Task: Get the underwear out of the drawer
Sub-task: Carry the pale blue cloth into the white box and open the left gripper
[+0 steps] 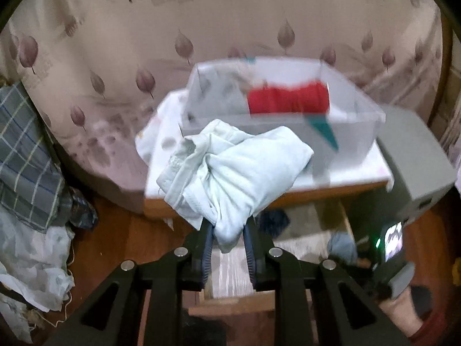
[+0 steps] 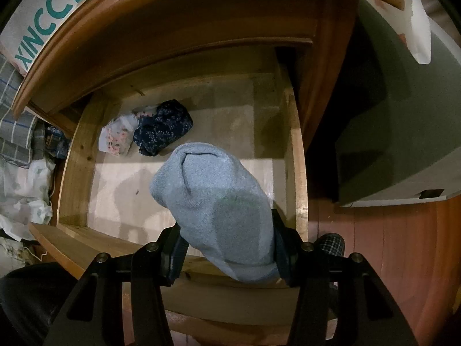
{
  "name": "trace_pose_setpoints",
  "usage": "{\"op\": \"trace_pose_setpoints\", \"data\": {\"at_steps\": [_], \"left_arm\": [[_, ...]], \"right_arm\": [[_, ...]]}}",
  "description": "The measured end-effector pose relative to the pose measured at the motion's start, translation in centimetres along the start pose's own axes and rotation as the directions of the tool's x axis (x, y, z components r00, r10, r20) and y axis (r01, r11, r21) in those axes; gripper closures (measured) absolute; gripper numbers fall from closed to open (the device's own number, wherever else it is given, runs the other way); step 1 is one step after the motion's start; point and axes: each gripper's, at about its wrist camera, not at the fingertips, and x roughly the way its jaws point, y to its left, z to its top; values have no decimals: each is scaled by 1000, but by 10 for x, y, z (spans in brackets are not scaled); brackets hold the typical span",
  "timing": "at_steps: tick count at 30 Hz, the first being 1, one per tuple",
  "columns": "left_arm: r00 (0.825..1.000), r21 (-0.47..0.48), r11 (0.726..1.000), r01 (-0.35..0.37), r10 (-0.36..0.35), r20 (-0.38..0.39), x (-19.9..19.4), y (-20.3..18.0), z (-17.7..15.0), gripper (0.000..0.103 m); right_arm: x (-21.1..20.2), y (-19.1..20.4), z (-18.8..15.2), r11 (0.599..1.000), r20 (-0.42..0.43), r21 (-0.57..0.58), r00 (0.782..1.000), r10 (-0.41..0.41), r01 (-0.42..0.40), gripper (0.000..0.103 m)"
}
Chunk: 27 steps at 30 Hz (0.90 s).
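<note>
Both grippers are loaded. The left gripper [image 1: 227, 239] is clenched on a pale bundle [image 1: 230, 173], lifted clear above the drawer [image 2: 184, 201] in front of a clear box [image 1: 288, 121] holding a red cloth [image 1: 288, 101]. The right gripper [image 2: 227, 259] grasps a blue piece [image 2: 219, 201] over the drawer's front right. Left inside: a dark floral piece [image 2: 164, 127] and a white one [image 2: 118, 138], touching, at the back left. The drawer floor is otherwise bare, so I judge reaching room ample; the overhanging top edge [image 2: 173, 8] limits the way up at the back
</note>
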Motion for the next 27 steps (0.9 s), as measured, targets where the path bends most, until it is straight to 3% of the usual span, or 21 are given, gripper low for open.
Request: {"op": "trace_pose_setpoints", "data": {"at_steps": [5,12,19,27], "left_arm": [[997,-48,999,-15,18,73,-23,19,54,83],[993,-65,997,-39,46,108,-16,23,110,83],[997,-55,997,-48,52,65,27,10,136,83],[995,49,995,-87,84,56,71,-13,148,82]], "right_arm": [[-1,-2,0,1000,0,2,1000,6,-6,55],[-2,-1,0,1000,3,3,1000,6,-6,55],[0,1,1,1000,3,0,1000,0,0,55],[3,1,1,1000,-9,-4,1000,3,-3,55]]}}
